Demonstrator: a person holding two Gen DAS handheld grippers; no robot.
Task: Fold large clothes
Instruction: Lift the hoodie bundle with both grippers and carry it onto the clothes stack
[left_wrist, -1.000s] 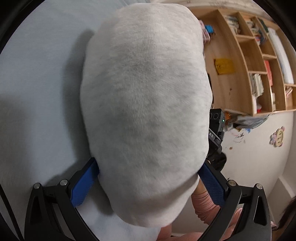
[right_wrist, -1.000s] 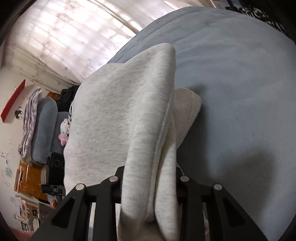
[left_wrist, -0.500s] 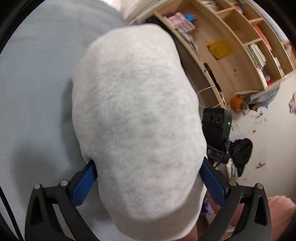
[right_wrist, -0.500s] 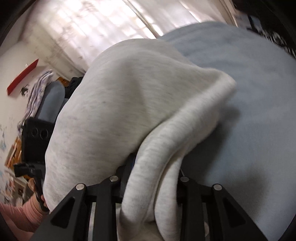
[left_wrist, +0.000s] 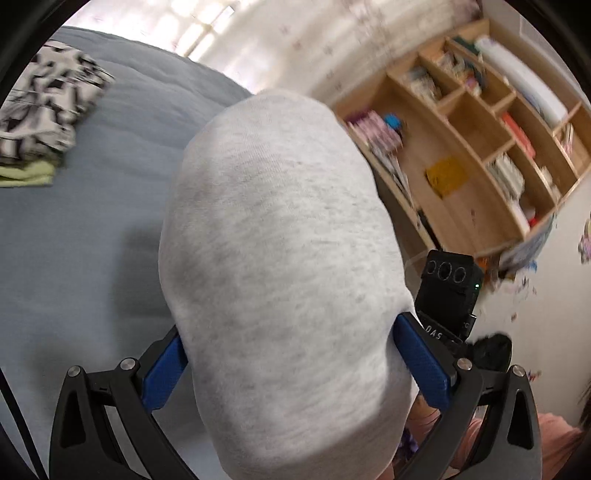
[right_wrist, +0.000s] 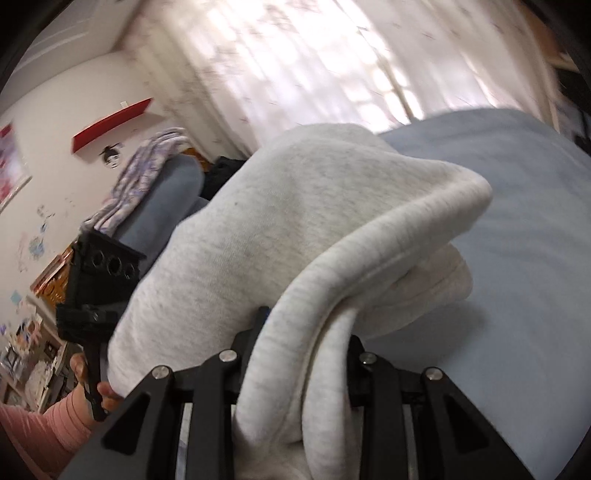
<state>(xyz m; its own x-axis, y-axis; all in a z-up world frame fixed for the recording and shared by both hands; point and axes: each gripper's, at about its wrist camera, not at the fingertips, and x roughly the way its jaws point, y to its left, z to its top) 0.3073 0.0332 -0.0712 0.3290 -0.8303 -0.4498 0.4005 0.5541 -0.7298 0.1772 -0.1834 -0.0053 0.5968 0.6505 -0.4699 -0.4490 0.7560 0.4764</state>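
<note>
A home bedroom: a bed (left_wrist: 92, 229) with a blue cover, a wooden bookshelf (left_wrist: 476, 147) full of books, sheer curtains (right_wrist: 314, 62), and stickers on the wall (right_wrist: 33, 243).

Bare bed (left_wrist: 92, 240), perhaps; folded pile (left_wrist: 44, 110) far-left.

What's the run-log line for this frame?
phase: lifting garment off bed | left gripper: shut on sweatshirt | right gripper: shut on sweatshirt | bed: folded clothes at far corner
</note>
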